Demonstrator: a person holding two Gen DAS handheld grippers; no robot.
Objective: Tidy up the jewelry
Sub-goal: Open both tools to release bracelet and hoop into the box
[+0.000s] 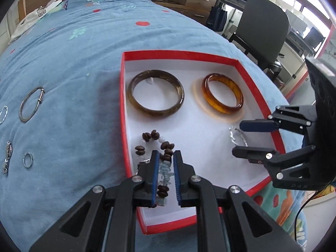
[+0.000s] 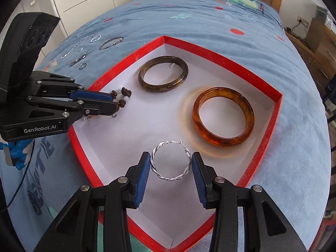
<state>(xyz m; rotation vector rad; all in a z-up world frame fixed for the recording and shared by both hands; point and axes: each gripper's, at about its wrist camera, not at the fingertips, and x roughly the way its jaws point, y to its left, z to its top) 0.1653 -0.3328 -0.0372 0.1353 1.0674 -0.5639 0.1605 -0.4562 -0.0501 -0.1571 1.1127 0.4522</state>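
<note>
1. The red box (image 2: 260, 153) lies on the bed (image 1: 73, 67) and already holds four pieces: a dark bangle (image 2: 163, 74), an amber bangle (image 2: 223, 116), a beaded bracelet (image 1: 156, 153) and a twisted silver hoop (image 2: 170, 160)
2. The left tool (image 1: 164, 174) has its two fingers close together around the beaded bracelet, low in the box near the left wall. It looks like a grip, but I cannot tell if the pads really press the beads
3. The right tool (image 2: 170, 168) is apart, one finger on each side of the silver hoop. The hoop seems to lie on the box floor between them, touching or almost touching the pads
4. More small metal pieces wait on the bed outside the box: an oval wire bangle (image 1: 31, 104) and a small ring (image 1: 28, 159)
5. What could go wrong: if the left tool pulls away while beads are caught, the bracelet can drag out over the wall. If the right tool lifts with the hoop's wire hooked on a pad, the hoop moves too
6. Hard to see: part of the bracelet is hidden under the left fingers, and some pieces at the left edge of the bed are cut off and too small to name
</note>
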